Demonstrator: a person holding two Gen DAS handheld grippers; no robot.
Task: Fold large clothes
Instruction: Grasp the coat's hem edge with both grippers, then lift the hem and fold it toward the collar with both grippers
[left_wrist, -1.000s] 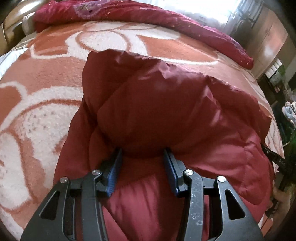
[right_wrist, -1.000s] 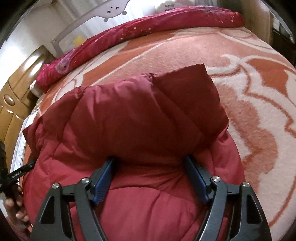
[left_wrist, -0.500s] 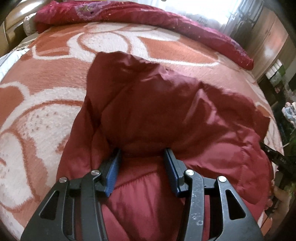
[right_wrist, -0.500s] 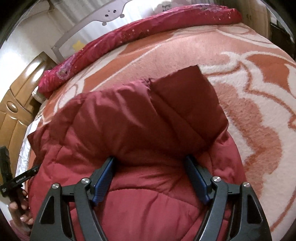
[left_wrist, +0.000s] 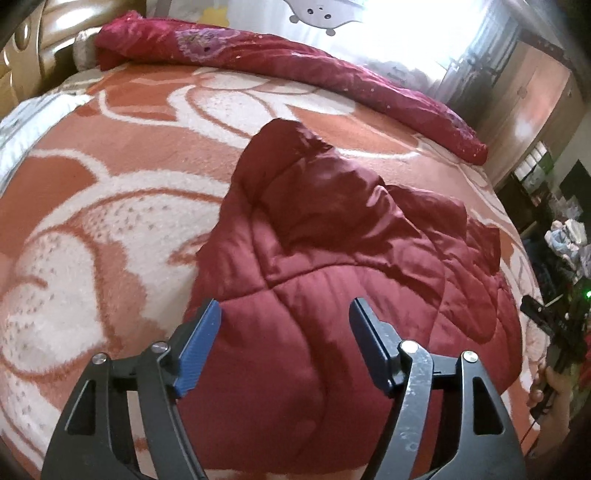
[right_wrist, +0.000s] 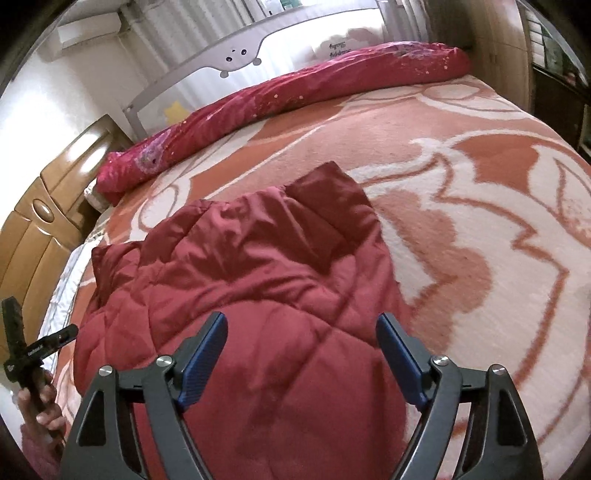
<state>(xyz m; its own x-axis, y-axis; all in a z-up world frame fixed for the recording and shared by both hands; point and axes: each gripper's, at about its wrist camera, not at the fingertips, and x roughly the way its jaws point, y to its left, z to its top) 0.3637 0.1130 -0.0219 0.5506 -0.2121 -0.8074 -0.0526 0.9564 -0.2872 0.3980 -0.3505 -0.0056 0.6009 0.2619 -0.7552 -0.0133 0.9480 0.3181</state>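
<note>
A dark red quilted padded jacket (left_wrist: 332, 266) lies folded in a rumpled pile on the bed; it also shows in the right wrist view (right_wrist: 258, 288). Its upper layer lies flat over the lower part. My left gripper (left_wrist: 286, 317) is open and empty, its blue pads apart just above the jacket's near edge. My right gripper (right_wrist: 301, 326) is open and empty too, above the jacket's near part. Each gripper shows at the edge of the other's view, held in a hand.
The jacket lies on an orange and white flower-patterned blanket (left_wrist: 110, 206) covering the bed (right_wrist: 498, 221). A rolled red quilt (left_wrist: 295, 70) lies along the far side. A wooden headboard (right_wrist: 40, 221) and wardrobe (left_wrist: 535, 96) stand beside the bed.
Both grippers have let go of the jacket's fold and opened wide. The lifted layer has dropped flat onto the jacket, and both grippers have drawn back a little.
</note>
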